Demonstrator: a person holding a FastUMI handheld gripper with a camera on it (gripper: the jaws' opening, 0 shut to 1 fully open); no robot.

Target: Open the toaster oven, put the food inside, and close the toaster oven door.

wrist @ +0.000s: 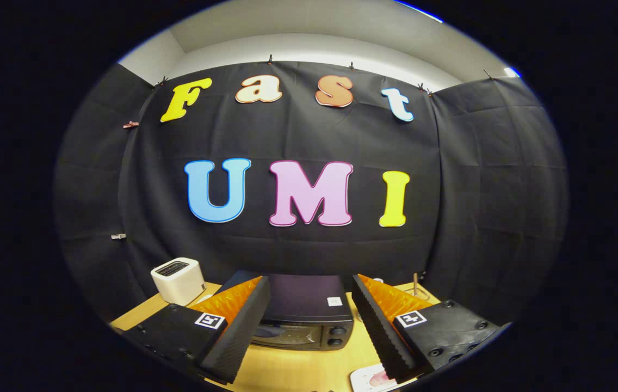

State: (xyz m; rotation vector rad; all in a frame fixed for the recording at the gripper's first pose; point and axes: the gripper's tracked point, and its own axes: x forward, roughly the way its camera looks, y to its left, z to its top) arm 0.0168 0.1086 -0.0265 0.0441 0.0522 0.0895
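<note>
Tool [310,316] wide open, holding nothing, raised over the bench [292,370]. Oven [301,316] just ahead between the fingers, door shut. Food on a plate [366,379] by the right finger; white toaster [178,280] beyond the left.

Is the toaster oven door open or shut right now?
Shut. The toaster oven door sits flush against its front, glass facing the open gripper; nothing hangs down onto the table.

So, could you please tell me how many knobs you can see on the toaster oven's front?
2: upper knob above lower knob, ahead between the open gripper fingers; more could be hidden.
</note>
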